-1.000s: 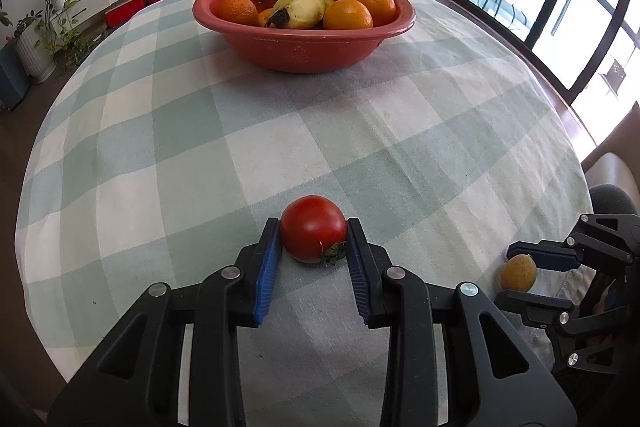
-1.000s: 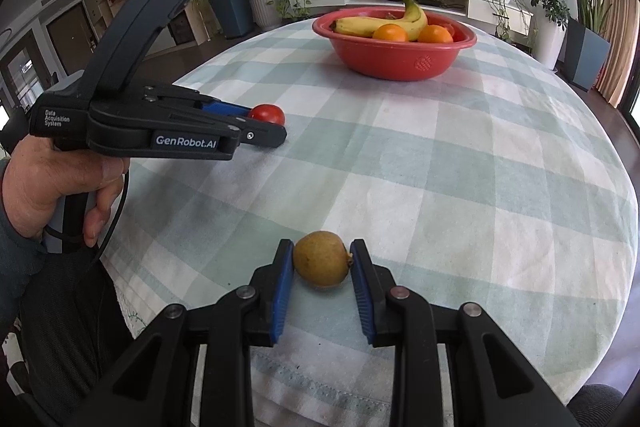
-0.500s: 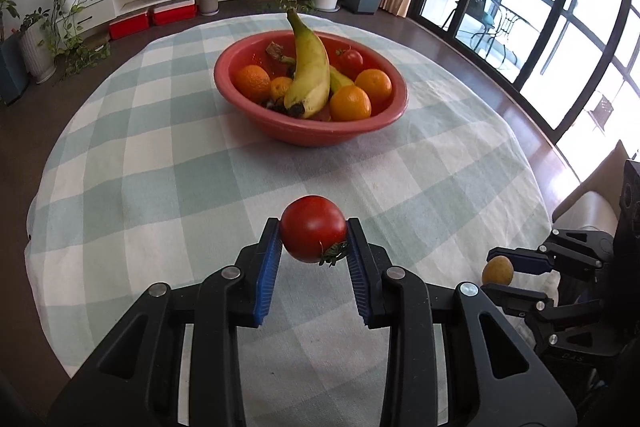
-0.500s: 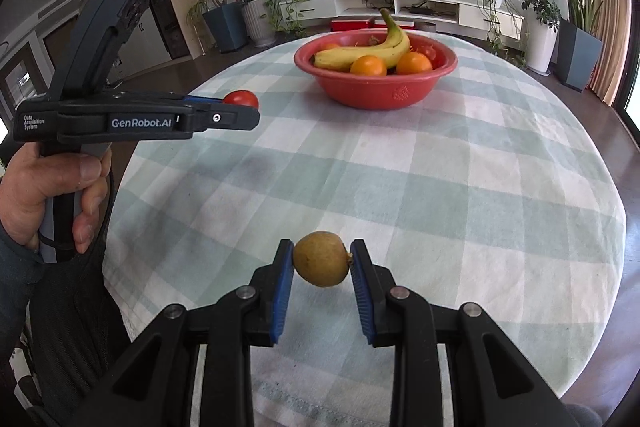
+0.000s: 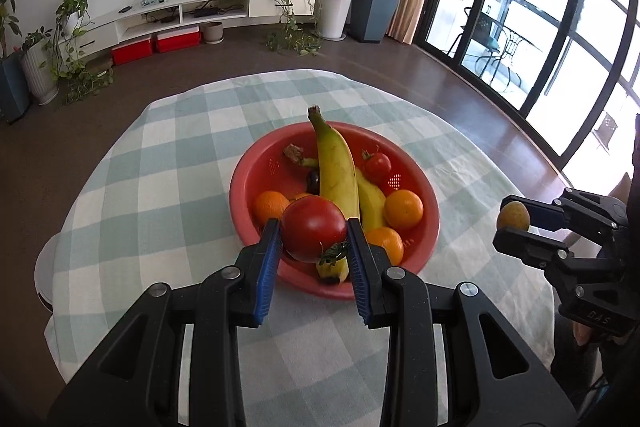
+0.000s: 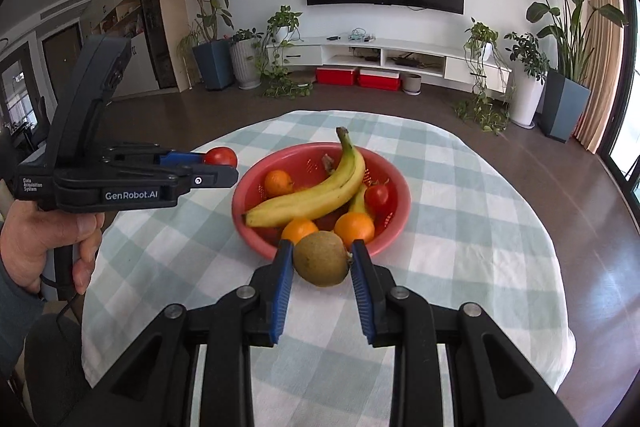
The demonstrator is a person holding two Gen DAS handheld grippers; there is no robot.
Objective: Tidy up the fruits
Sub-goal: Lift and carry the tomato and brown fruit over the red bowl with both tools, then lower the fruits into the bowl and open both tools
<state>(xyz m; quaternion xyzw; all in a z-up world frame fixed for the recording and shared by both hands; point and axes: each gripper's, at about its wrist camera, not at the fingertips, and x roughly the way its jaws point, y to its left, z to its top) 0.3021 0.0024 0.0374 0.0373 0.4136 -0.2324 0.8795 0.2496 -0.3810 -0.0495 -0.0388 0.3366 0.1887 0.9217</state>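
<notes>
My left gripper (image 5: 313, 239) is shut on a red tomato (image 5: 313, 228) and holds it in the air above the near rim of the red bowl (image 5: 428, 227). My right gripper (image 6: 321, 261) is shut on a brown kiwi (image 6: 321, 258), held in the air just short of the bowl (image 6: 396, 223). The bowl holds bananas (image 5: 338, 171), several oranges (image 5: 404, 209) and a small tomato (image 5: 377, 165). The left gripper also shows in the right wrist view (image 6: 218, 163), the right gripper in the left wrist view (image 5: 514, 223).
The round table (image 5: 168, 195) has a green-and-white checked cloth. Behind it are a dark floor, a TV shelf (image 6: 384, 55), potted plants (image 6: 560, 67) and glass doors (image 5: 560, 39) on the right.
Both grippers have lifted their fruit off the table and moved forward and up toward the bowl. The tomato and the kiwi stay clamped.
</notes>
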